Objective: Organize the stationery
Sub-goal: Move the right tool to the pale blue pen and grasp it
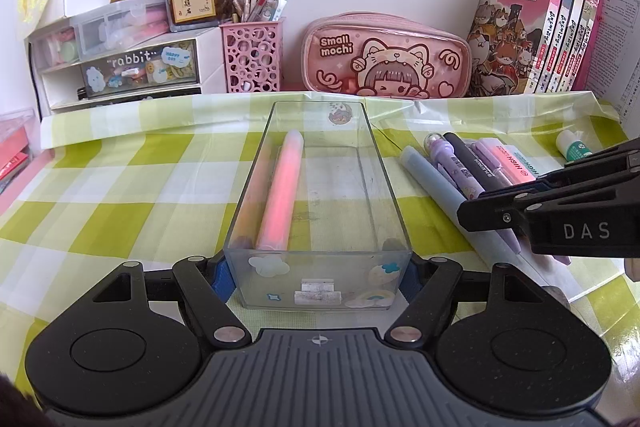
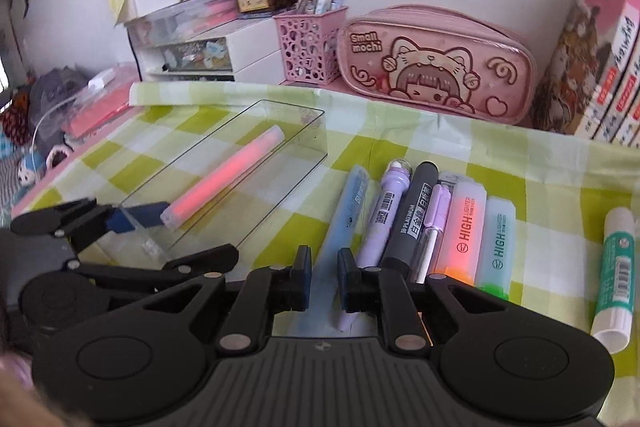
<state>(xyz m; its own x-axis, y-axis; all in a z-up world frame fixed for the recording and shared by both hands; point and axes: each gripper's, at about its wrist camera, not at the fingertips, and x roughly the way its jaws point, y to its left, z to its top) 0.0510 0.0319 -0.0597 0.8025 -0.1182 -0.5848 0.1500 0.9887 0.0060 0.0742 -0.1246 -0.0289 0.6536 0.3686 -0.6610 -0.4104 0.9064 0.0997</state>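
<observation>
A clear plastic box (image 1: 320,279) with stickers lies on the green checked cloth, with a pink highlighter (image 1: 280,187) inside. My left gripper (image 1: 318,277) is shut on the near end of the box. In the right wrist view the box (image 2: 256,131) and pink highlighter (image 2: 228,183) show at left. A row of pens lies to the right: a light blue pen (image 2: 348,215), a purple pen (image 2: 384,211), a black marker (image 2: 412,215), an orange highlighter (image 2: 464,227) and a green highlighter (image 2: 496,239). My right gripper (image 2: 324,275) straddles the near end of the blue pen, jaws slightly apart.
A glue stick (image 2: 616,267) lies at the far right. A pink pencil case (image 1: 384,59), a pink pen holder (image 1: 252,59), drawer units (image 1: 132,67) and books (image 1: 536,35) line the back wall.
</observation>
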